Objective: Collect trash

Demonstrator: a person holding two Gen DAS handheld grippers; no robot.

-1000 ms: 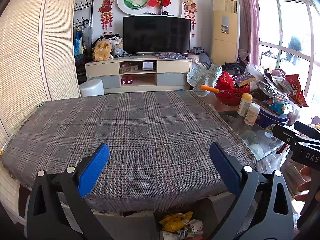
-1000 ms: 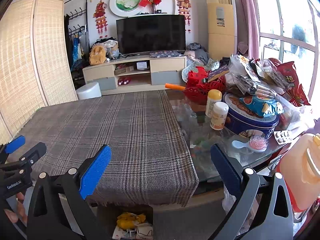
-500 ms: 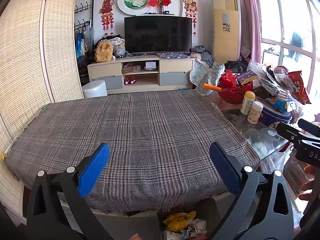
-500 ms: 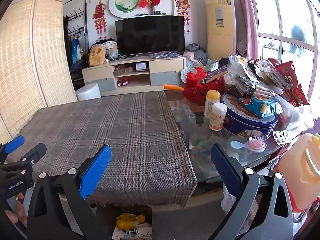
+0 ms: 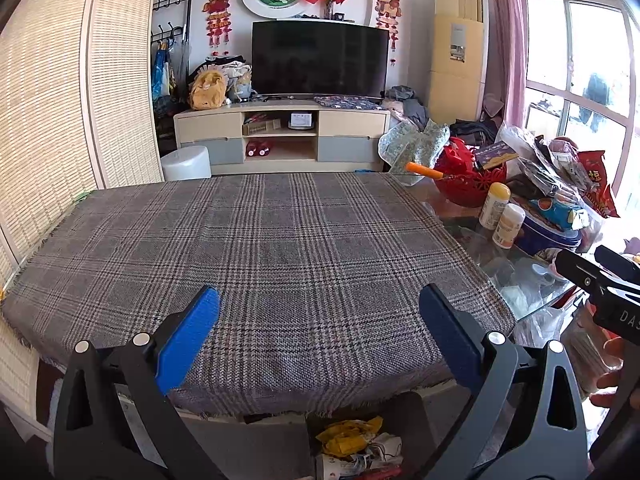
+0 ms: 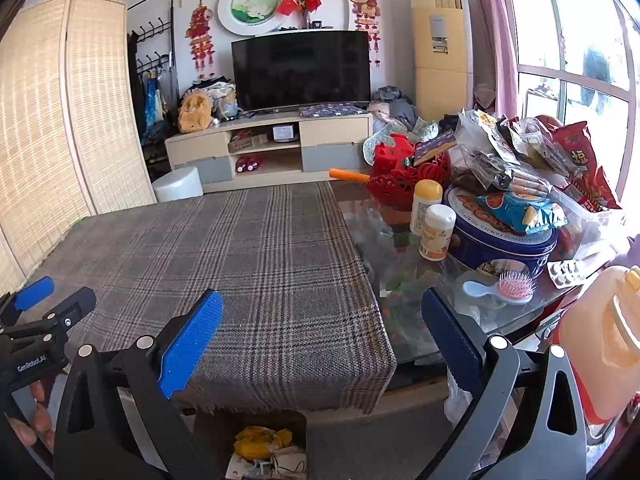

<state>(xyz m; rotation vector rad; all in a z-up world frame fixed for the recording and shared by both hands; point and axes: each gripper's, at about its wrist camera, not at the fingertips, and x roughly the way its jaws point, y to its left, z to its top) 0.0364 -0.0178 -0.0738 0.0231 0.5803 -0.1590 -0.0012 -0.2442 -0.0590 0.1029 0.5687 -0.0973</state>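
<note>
1. At the far left, around 9 o'clock in both views, stands a pale woven folding screen point(image 5: 52, 120); it plays no part in the work.
2. The left gripper point(image 5: 320, 320) hangs above the near edge of the grey plaid woven tablecloth point(image 5: 256, 248). Its blue-padded jaws are spread wide and hold nothing, probably because no item is chosen yet.
3. The cloth area itself carries no loose piece of rubbish that I can see.
4. The trash is at 6 o'clock in both views, below the table edge: a dark open bin point(image 5: 408, 408) that holds crumpled yellow wrappers with white printed paper scraps point(image 5: 352, 436). I judge that it stands there so collected pieces can drop straight down from the table.
5. The yellow material looks thin, creased and light; the paper under it is folded and printed, but the print is too small to read.
6. The right gripper point(image 6: 320, 320) is held nearer the bare glass part of the table point(image 6: 380, 248), at about 3 o'clock from the cloth. Its jaws are also spread apart, with nothing between them.
7. At 2 o'clock lie snack bags on a round blue biscuit tin point(image 6: 504, 240); whether any of this is rubbish I cannot tell.
</note>
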